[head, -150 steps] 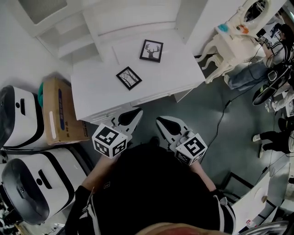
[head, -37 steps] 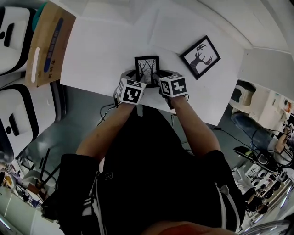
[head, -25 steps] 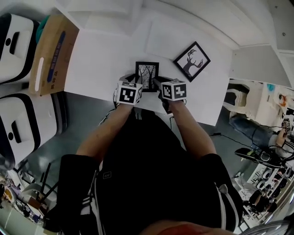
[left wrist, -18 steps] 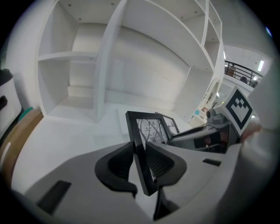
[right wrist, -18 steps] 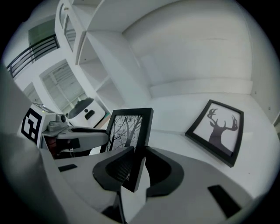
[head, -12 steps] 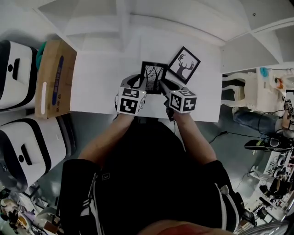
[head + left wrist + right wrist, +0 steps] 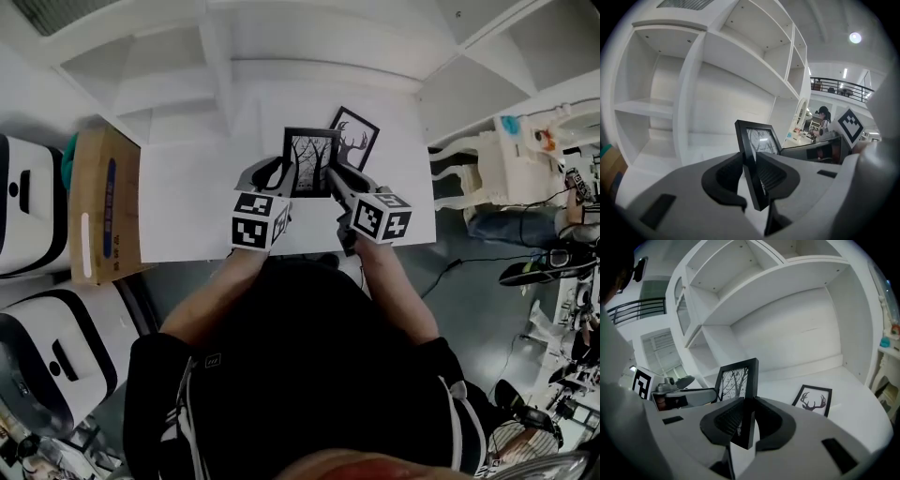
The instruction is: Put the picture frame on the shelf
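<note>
We are gripping the tree picture frame [image 7: 310, 161] by its sides: left gripper [image 7: 277, 174] on its left edge, right gripper [image 7: 339, 179] on its right, jaws just closing on it. The deer frame [image 7: 359, 137] is peeking out behind its upper right corner, and a cardboard box [image 7: 101, 208] is sitting well to its left.

Tree frame [image 7: 311, 161] above table [image 7: 197, 216], antler frame [image 7: 360, 141] just right, shelf [image 7: 169, 89] behind

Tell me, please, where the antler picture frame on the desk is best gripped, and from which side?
The antler picture frame lies flat on the desk, so only its thin black border offers a pinch: probably take the two side borders, coming in low from the front.
</note>
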